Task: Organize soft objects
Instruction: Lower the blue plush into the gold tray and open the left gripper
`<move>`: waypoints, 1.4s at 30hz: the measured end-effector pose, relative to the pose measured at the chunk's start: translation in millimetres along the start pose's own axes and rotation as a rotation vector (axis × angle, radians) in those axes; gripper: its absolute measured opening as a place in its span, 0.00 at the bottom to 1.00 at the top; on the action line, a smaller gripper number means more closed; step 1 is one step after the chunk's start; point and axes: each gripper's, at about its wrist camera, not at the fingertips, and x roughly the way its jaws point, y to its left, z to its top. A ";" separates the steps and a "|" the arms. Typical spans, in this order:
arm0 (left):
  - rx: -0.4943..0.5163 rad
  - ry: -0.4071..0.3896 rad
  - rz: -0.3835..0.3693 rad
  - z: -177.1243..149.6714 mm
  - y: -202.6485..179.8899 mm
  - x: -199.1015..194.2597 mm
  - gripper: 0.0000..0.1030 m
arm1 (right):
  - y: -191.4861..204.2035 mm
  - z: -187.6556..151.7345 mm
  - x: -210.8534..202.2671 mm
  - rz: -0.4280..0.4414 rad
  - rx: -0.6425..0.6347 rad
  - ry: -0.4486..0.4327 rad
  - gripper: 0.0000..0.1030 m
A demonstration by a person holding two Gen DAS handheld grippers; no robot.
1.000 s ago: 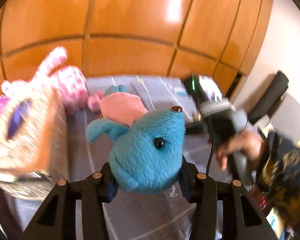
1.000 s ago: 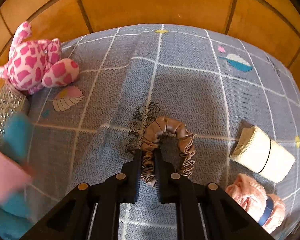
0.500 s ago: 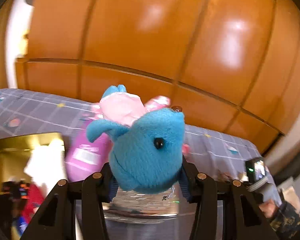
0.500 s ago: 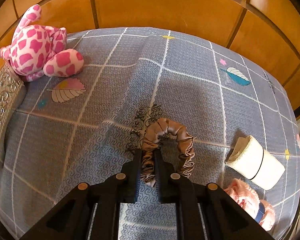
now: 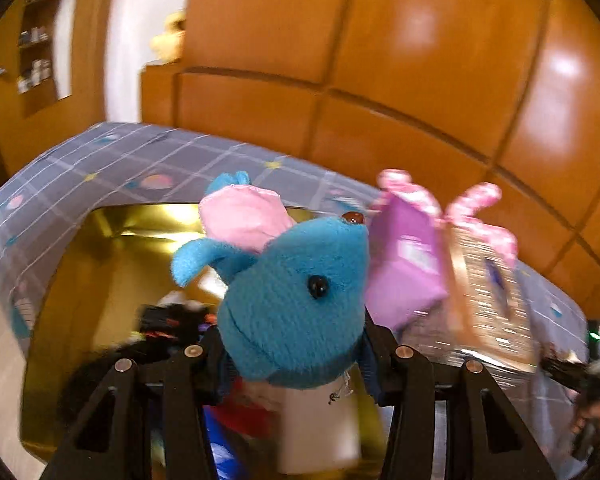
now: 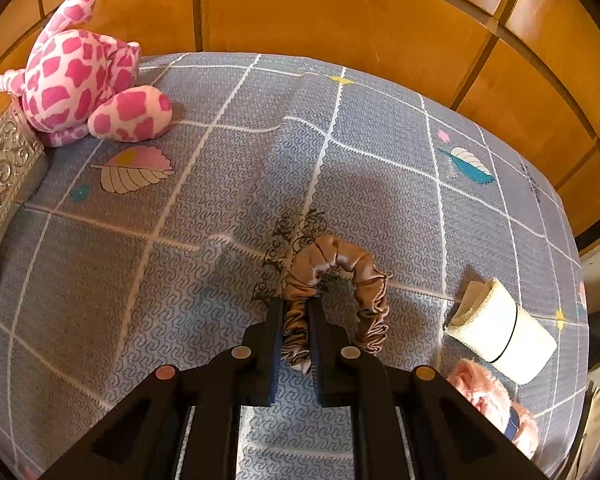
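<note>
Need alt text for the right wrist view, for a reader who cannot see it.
The right tongs are shut on a brown satin scrunchie lying on a grey patterned bedspread. A pink-spotted plush sits far left by an embossed box; a cream fabric roll lies right.

left gripper [image 5: 296, 344]: our jaws clamp a plush, pitched downward | right gripper [image 6: 296, 320]: our jaws pinch a scrunchie, pointing steeply down

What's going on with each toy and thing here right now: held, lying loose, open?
Blue plush toy: clamped in the left tongs, above the gold box.
Gold box: open, things inside.
Brown scrunchie: pinched by the right tongs.
Pink spotted plush: lying loose.
Cream roll: banded, lying loose.
</note>
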 end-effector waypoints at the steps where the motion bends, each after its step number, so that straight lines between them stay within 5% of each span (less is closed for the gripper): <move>1: -0.023 0.002 0.023 3.2 10.3 7.0 0.49 | 1.3 -0.7 -0.3 -0.005 -0.002 -0.001 0.10; 7: -0.091 0.024 0.093 13.5 49.2 31.0 0.57 | 9.3 -2.8 0.4 -0.030 0.000 -0.008 0.10; 12: -0.082 0.007 0.115 7.6 49.4 26.1 0.77 | 15.7 -3.3 1.3 -0.047 0.002 -0.012 0.10; 21: -0.093 -0.028 0.142 -3.1 33.2 -1.4 0.82 | 19.6 -4.6 2.6 -0.071 0.019 -0.022 0.10; 28: -0.045 -0.067 0.090 -5.2 9.9 -24.5 0.86 | 23.1 -6.4 -0.7 -0.088 0.057 -0.027 0.10; 42: 0.012 -0.060 0.048 -16.8 -13.6 -37.7 0.87 | 93.2 -36.1 -57.0 0.186 0.004 -0.124 0.09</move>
